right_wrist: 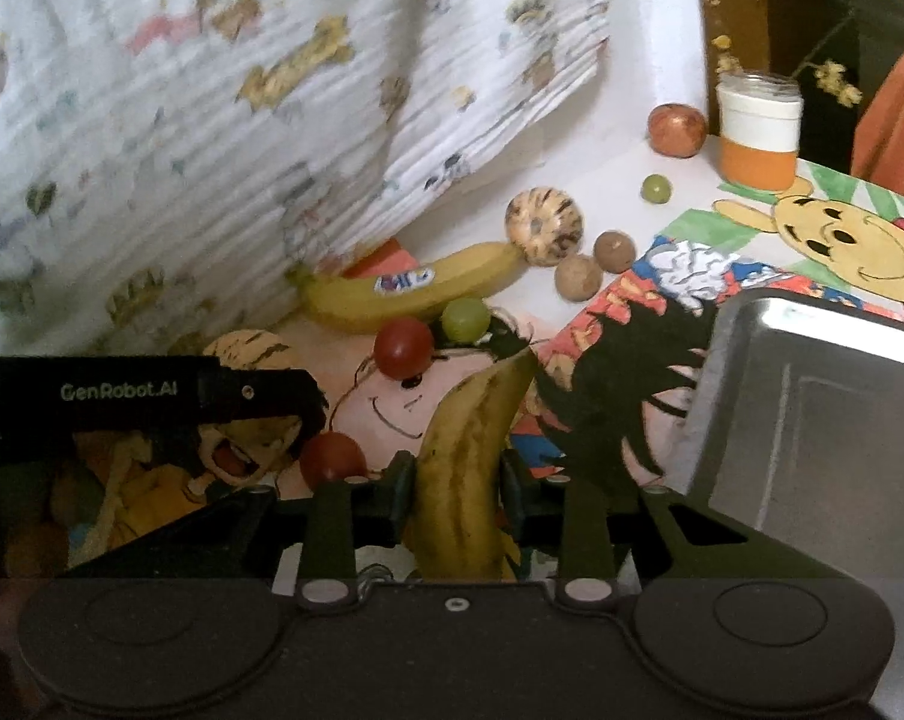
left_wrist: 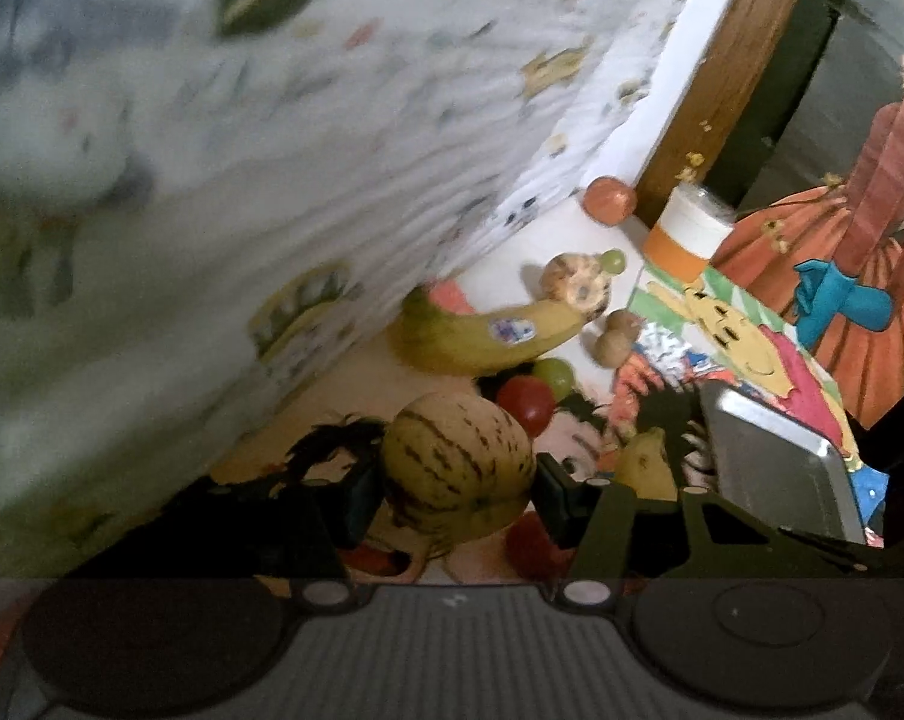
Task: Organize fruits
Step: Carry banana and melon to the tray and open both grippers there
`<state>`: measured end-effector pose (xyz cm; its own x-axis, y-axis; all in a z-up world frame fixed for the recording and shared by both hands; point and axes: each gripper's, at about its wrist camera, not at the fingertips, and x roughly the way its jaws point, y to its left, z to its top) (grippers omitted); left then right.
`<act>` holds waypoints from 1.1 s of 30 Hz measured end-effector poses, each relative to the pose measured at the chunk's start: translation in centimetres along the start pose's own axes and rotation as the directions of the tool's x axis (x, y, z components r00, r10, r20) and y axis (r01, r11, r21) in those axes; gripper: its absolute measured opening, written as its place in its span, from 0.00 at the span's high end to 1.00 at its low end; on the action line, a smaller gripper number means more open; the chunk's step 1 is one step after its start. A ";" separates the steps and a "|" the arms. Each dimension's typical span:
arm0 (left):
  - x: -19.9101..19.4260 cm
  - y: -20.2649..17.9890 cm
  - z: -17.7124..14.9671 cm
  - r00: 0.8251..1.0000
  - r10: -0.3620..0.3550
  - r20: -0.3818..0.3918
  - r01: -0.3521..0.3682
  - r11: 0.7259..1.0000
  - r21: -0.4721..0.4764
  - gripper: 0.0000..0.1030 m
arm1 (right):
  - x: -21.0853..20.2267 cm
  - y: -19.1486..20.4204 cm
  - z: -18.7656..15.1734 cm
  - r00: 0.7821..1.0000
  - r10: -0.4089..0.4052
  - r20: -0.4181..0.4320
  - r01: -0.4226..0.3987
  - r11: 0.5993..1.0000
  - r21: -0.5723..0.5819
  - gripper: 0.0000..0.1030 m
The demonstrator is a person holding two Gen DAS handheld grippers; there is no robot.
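left tool (left_wrist: 452, 489): clenched on the striped melon (left_wrist: 458, 468), pads pressing both its sides
right tool (right_wrist: 452, 492): clenched on the spotted banana (right_wrist: 467, 474), tip pointing up and away; no earlier frame to compare
striped melon: low over the cartoon-print surface (right_wrist: 392, 414), a red tomato (left_wrist: 527, 402) just behind it
stickered banana (right_wrist: 410, 291): lies on the surface by the patterned cloth (right_wrist: 242, 120), its far end touching a second striped fruit (right_wrist: 545, 225)
green grape (right_wrist: 465, 318): beside another red tomato (right_wrist: 403, 348), near the stickered banana
brown round fruits (right_wrist: 596, 267): two, side by side, right of the second striped fruit
metal tray (right_wrist: 812, 414): right of the right tool, on the surface
jar (right_wrist: 758, 129): orange and white, far edge, a reddish fruit (right_wrist: 677, 129) to its left
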<state>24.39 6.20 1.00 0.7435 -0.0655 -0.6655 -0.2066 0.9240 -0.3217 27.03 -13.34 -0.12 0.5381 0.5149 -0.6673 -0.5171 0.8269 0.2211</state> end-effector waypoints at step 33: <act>10.2 -18.4 -0.5 0.936 -0.344 -0.079 0.351 0.889 0.293 0.44 | -5.3 -21.0 0.1 0.962 -0.264 0.067 0.240 0.937 0.253 0.69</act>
<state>35.42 -11.67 -0.21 0.7163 -0.4086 -0.5656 0.2640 0.9090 -0.3224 35.11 -33.34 -1.17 0.6990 0.2920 -0.6528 -0.1874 0.9557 0.2269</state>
